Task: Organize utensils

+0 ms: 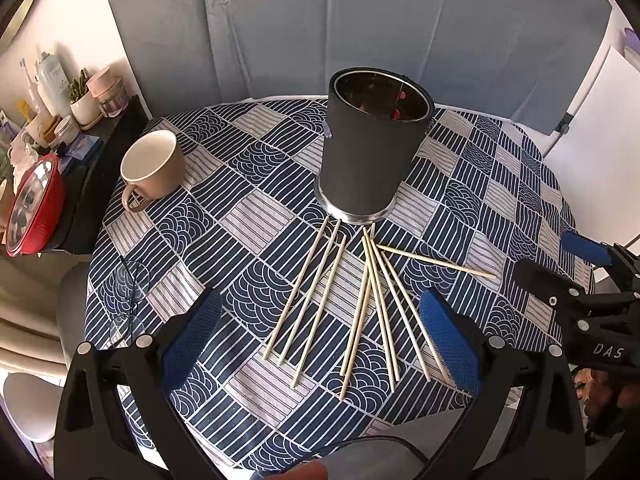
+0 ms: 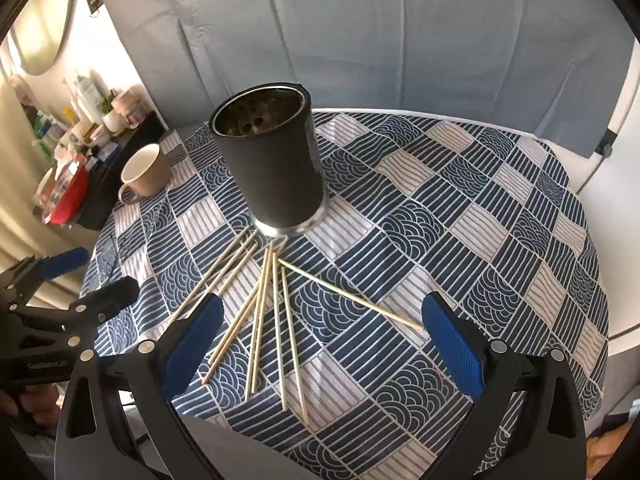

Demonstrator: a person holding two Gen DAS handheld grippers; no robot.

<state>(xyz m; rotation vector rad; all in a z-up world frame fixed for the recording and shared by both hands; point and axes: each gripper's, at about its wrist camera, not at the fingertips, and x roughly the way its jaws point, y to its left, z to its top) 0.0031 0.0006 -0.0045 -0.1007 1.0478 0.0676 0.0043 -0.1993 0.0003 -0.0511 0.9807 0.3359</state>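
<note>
Several wooden chopsticks (image 1: pixel 362 300) lie fanned out on the patterned tablecloth, also in the right wrist view (image 2: pixel 260 312). A black cylindrical utensil holder (image 1: pixel 372 148) stands upright just behind them and shows in the right wrist view (image 2: pixel 272 164). My left gripper (image 1: pixel 320 336) is open and empty, hovering over the near ends of the chopsticks. My right gripper (image 2: pixel 320 344) is open and empty, above the chopsticks' right side; it also shows at the left wrist view's right edge (image 1: pixel 580 264).
A beige mug (image 1: pixel 154 166) stands left of the holder. Glasses (image 1: pixel 128 304) lie at the table's left edge. A side shelf with a red bowl (image 1: pixel 34 204) and bottles is at left. A grey cloth backdrop (image 1: pixel 320 20) hangs behind the table.
</note>
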